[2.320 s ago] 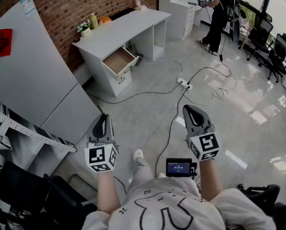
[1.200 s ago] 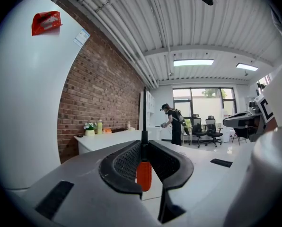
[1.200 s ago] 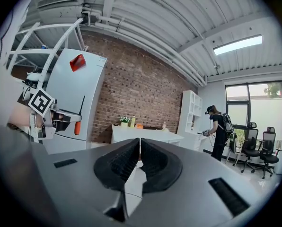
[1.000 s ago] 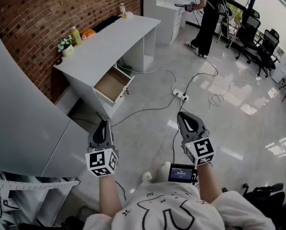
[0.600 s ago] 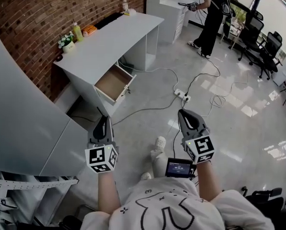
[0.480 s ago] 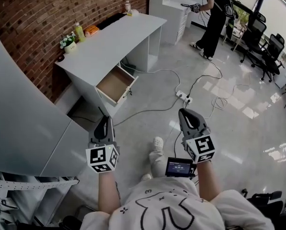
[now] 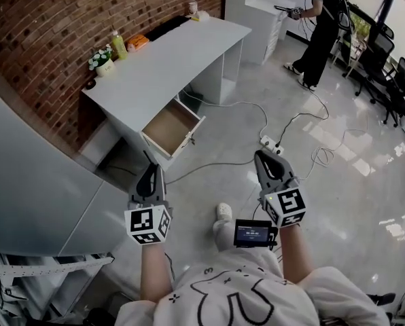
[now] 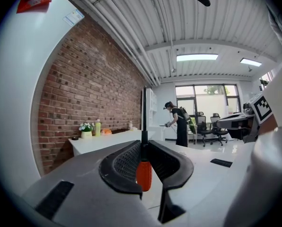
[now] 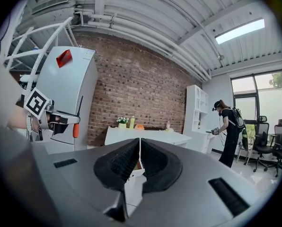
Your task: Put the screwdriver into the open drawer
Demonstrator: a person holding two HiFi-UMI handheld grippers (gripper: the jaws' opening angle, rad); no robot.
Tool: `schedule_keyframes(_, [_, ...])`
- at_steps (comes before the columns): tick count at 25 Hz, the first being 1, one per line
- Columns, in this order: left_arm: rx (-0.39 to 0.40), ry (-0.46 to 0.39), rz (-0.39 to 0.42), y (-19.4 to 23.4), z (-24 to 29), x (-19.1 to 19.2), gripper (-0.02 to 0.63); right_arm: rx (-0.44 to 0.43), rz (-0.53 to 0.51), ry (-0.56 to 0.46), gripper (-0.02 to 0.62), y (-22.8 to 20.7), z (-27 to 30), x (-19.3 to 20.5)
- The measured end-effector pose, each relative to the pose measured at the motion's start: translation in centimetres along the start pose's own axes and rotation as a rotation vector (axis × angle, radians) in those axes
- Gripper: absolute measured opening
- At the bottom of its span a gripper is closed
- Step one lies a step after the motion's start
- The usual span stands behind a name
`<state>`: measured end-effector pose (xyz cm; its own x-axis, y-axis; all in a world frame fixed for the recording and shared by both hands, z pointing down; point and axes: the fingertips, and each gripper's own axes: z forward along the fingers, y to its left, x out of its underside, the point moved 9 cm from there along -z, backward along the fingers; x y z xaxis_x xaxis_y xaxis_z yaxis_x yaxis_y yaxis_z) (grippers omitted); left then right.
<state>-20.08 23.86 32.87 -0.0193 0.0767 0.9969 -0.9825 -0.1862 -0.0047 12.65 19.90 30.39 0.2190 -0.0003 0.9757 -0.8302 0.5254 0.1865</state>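
Observation:
A screwdriver (image 8: 144, 173) with an orange handle stands upright between the jaws of my left gripper (image 8: 145, 146), which is shut on it; its dark shaft (image 8: 144, 112) points up. In the head view the left gripper (image 7: 150, 172) hangs over the floor, short of the open drawer (image 7: 172, 128) of the white desk (image 7: 168, 53). The drawer's wooden inside looks empty. My right gripper (image 7: 264, 157) is level with the left one, farther right, its jaws shut with nothing between them (image 9: 139, 148). The right gripper view shows the left gripper with the orange handle (image 9: 75, 130).
A power strip (image 7: 271, 143) and loose cables (image 7: 223, 161) lie on the floor ahead. A large grey cabinet (image 7: 32, 182) stands at the left. A flower pot (image 7: 104, 61) and bottle (image 7: 118, 44) stand on the desk. A person (image 7: 323, 26) and office chairs (image 7: 393, 73) are at the back.
Both grippers have moved forward toward the desk, so the open drawer now lies closer. The screwdriver stays held in the left gripper; the right stays shut.

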Motion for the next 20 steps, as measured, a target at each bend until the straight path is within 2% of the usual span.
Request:
schedule_keyframes(9, [-0.027, 0.009, 0.018, 0.6, 10.5, -2.4, 0.060, -0.053, 0.003, -0.006, 0.021, -6.8, 9.8, -0.7])
schedule_keyframes(20, [-0.087, 0.015, -0.019, -0.2, 21.1, -3.8, 0.060, -0.087, -0.008, -0.013, 0.021, -16.3, 18.1, -1.6])
